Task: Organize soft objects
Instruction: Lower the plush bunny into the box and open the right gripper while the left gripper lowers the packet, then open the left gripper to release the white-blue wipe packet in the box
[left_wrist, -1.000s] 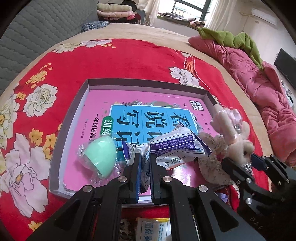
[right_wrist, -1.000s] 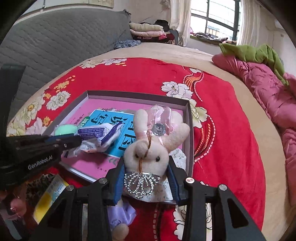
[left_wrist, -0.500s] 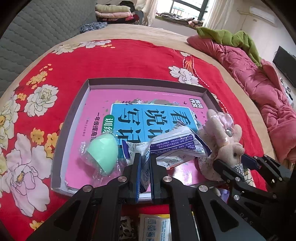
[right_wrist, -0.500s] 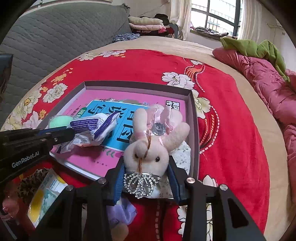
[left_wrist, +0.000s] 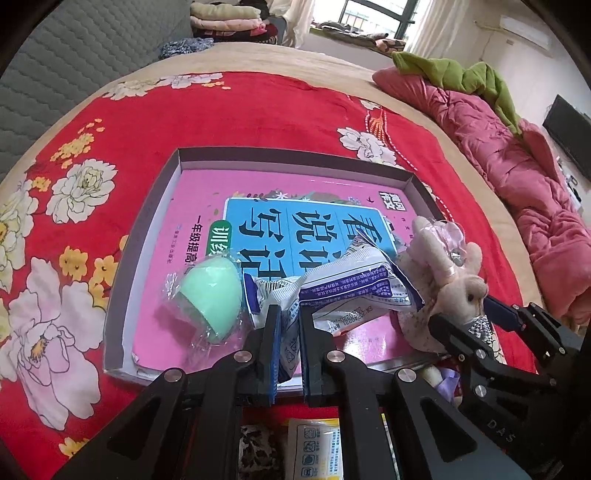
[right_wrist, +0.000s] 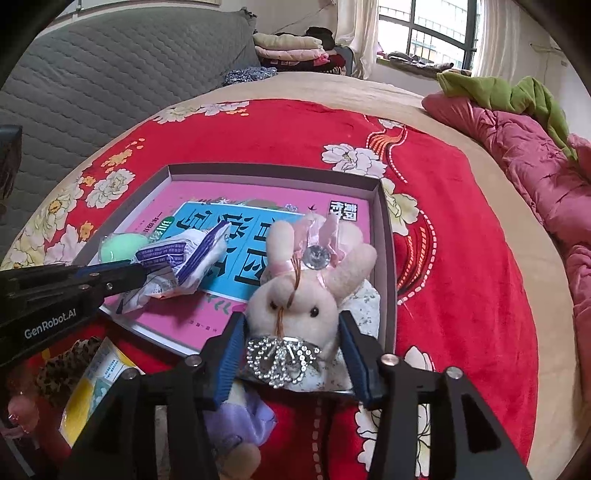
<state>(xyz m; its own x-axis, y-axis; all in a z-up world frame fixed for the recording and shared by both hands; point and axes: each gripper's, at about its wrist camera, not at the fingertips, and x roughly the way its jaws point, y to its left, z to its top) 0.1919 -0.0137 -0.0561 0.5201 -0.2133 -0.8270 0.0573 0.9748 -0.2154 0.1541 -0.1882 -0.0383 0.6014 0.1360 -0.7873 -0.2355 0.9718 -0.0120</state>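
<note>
the right gripper (right_wrist: 291, 354) is spreading its jaws off the plush rabbit (right_wrist: 299, 295) at the tray's (right_wrist: 386, 236) near right corner, while the left gripper (left_wrist: 288, 332) pinches the tissue packet (left_wrist: 354, 291) over the tray, likely the next drop.

We see a red blanket (left_wrist: 258, 110) patterned with white, pink and yellow flowers; a grey-walled tray (left_wrist: 295, 157) holding a pink book (left_wrist: 199, 206) with a blue panel of black characters; a mint-green egg (left_wrist: 210, 291); a white packet (left_wrist: 351, 291) printed in purple-blue; a cream-pink plush rabbit (right_wrist: 295, 295) with a silver sequin bow (right_wrist: 280, 358); black grippers with blue pads (right_wrist: 231, 354).
</note>
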